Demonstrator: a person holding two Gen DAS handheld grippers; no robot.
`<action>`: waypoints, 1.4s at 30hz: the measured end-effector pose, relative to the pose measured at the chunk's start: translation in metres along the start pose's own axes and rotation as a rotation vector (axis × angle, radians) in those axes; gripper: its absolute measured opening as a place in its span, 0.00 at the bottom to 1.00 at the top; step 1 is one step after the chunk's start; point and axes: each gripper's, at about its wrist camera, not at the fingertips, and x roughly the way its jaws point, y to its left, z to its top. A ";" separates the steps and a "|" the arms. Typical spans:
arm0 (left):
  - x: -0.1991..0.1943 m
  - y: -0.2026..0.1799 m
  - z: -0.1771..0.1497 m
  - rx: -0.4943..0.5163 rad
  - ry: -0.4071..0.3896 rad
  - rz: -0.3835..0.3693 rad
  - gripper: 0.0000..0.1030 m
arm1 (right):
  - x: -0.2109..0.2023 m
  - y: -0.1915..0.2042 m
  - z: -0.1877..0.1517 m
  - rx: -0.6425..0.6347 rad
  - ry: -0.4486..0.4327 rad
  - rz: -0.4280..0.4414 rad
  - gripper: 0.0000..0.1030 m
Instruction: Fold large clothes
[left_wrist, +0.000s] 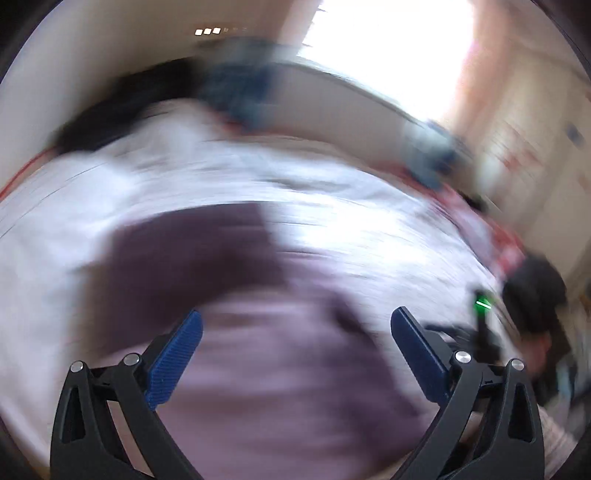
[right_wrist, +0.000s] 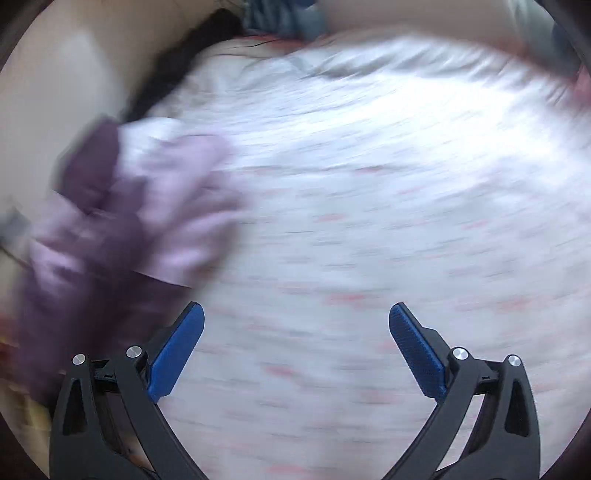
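Observation:
Both views are motion-blurred. A purple garment (left_wrist: 236, 295) lies on a white bed sheet (left_wrist: 184, 173), partly folded, with a darker part at its far left. My left gripper (left_wrist: 295, 325) is open and empty just above it. In the right wrist view the same purple garment (right_wrist: 122, 221) lies bunched at the left on the white sheet with small pink marks (right_wrist: 388, 203). My right gripper (right_wrist: 295, 317) is open and empty over the bare sheet, to the right of the garment.
Dark and blue clothes (left_wrist: 236, 88) are piled at the far edge of the bed. More clothes (left_wrist: 428, 151) lie at the far right. A dark object with a green light (left_wrist: 484, 302) sits at the right. A bright window (left_wrist: 388, 37) is behind.

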 end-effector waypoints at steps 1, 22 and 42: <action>0.020 -0.043 0.000 0.046 0.006 -0.041 0.95 | -0.007 -0.028 -0.008 0.000 -0.008 -0.038 0.94; 0.296 -0.173 -0.118 -0.020 0.236 0.060 0.95 | -0.009 -0.257 -0.085 0.237 -0.062 -0.413 0.94; -0.055 -0.100 -0.116 0.025 -0.001 0.415 0.95 | -0.147 0.047 -0.111 -0.056 -0.272 -0.029 0.94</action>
